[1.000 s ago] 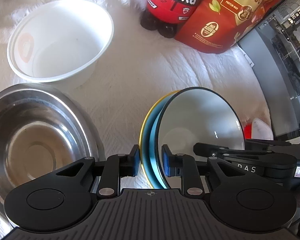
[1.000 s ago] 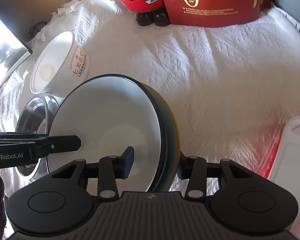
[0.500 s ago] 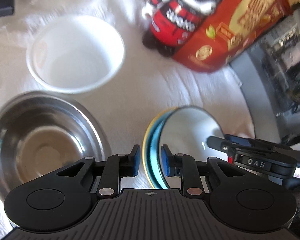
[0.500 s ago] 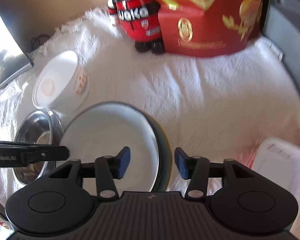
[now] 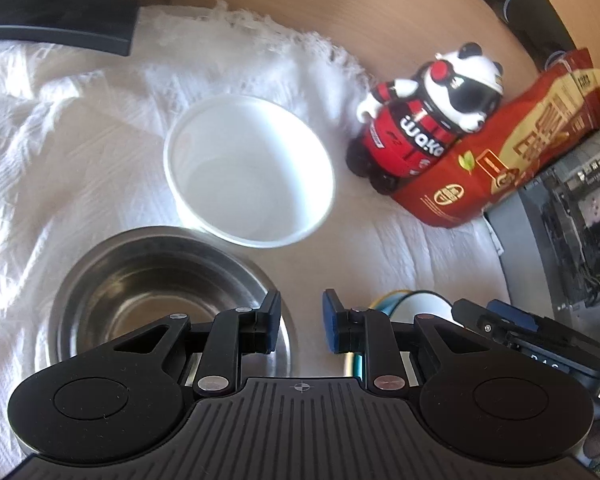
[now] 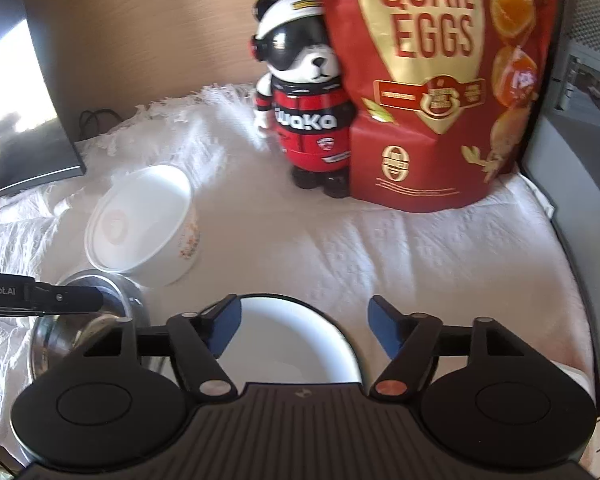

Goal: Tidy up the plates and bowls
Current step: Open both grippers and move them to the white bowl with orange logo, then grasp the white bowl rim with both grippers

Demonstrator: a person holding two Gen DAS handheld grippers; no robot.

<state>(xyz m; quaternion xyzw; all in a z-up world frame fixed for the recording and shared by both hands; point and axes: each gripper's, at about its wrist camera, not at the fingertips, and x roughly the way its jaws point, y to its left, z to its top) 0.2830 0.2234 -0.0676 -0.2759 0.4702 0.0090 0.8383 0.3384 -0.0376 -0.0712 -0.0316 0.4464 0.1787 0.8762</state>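
At the bottom of the right wrist view, the right gripper (image 6: 305, 330) has its blue-padded jaws opening wide. The white plate (image 6: 296, 344) lies flat on the white cloth (image 6: 400, 256) below the gap, and neither pad presses on it. The plate looks set down and released.

At the bottom of the left wrist view, the left gripper (image 5: 301, 322) has its jaws a narrow gap apart with nothing between them; it grasps nothing. Just right of it, half hidden behind its finger, show the yellow and blue rims of the plate stack (image 5: 396, 300), resting on the cloth.

Lower left in both views sits the steel bowl (image 5: 156, 280), empty, beside the plates. Just beyond it, toward the frame's centre, stands the white paper bowl (image 5: 248, 172), upright and empty, very close to the steel rim; I cannot tell whether they touch.

Farthest back, upper right, stand a panda figure (image 6: 304, 112) and a red quail egg bag (image 6: 444, 80).

To do this step well, both grippers likely should clear the plates without nudging them. The bowls seem the next job: grip one by its rim and nest it gently.
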